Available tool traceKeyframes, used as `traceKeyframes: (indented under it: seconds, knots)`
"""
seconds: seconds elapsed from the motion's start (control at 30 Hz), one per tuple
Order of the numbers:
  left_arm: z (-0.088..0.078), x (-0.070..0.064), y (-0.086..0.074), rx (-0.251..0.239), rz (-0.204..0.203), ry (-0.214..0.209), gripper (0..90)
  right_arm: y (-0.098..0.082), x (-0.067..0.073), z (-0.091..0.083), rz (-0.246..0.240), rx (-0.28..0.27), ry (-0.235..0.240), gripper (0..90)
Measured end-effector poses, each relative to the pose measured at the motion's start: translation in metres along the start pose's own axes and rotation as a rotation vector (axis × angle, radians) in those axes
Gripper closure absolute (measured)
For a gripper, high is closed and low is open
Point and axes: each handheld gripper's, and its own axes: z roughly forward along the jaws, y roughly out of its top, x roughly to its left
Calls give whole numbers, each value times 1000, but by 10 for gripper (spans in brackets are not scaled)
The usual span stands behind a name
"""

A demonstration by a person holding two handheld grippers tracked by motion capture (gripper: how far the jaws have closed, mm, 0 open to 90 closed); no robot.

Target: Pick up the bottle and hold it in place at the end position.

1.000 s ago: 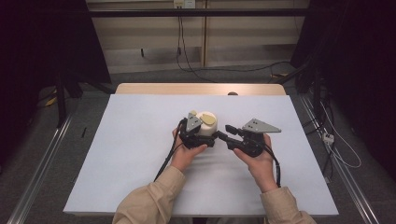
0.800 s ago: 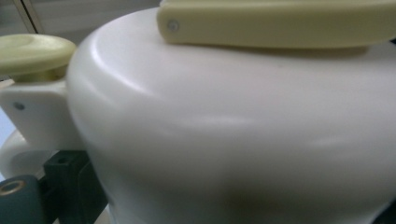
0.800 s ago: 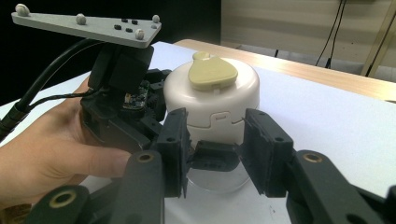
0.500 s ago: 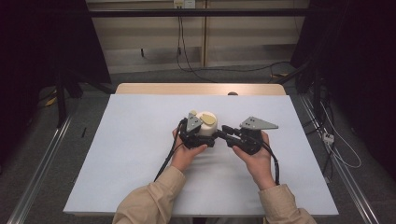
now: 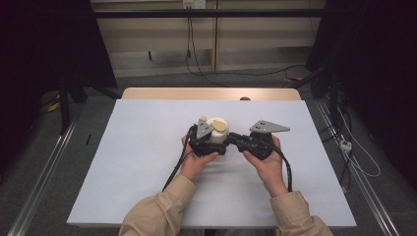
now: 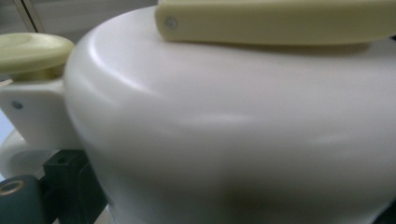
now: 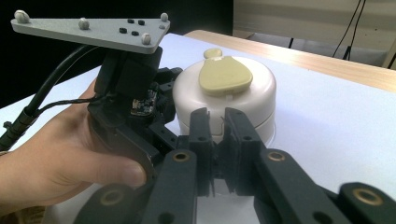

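A white round container (image 5: 215,132) with a pale yellow lid flap (image 7: 225,74) stands mid-table on the white tabletop (image 5: 147,162). My left gripper (image 5: 210,143) is shut on its body from the near left, and the container's white wall (image 6: 233,140) looms close in the left gripper view. My right gripper (image 7: 219,123) points at the container's near side. Its jaws have just been closing and now stand almost together with only a thin slit. The tips are at the container's wall (image 7: 243,105); I cannot tell if a small part is pinched.
A person's hands (image 5: 268,164) hold both grippers, with cables (image 5: 174,169) trailing toward the near edge. A small yellow knob (image 6: 32,49) juts from the container's far side. A wooden strip (image 5: 211,93) borders the table's far edge, and metal rails (image 5: 44,172) flank it.
The right gripper's jaws have drawn together from a wider gap, and it has edged slightly toward the container. The left gripper and the container have stayed put.
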Motion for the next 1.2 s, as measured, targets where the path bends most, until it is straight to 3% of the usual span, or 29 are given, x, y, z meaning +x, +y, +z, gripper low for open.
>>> traceKeyframes:
  seconds: [0.3,0.5,0.8,1.2]
  knots:
    - [0,0,0,3,4,1,49,6,1,4,-1,-3,24,900]
    - [0,0,0,3,3,1,49,7,1,7,-13,11,36,900]
    - [0,0,0,6,7,3,49,6,0,8,-35,39,32,900]
    - [0,-1,0,6,7,5,49,5,-5,9,-15,40,0,900]
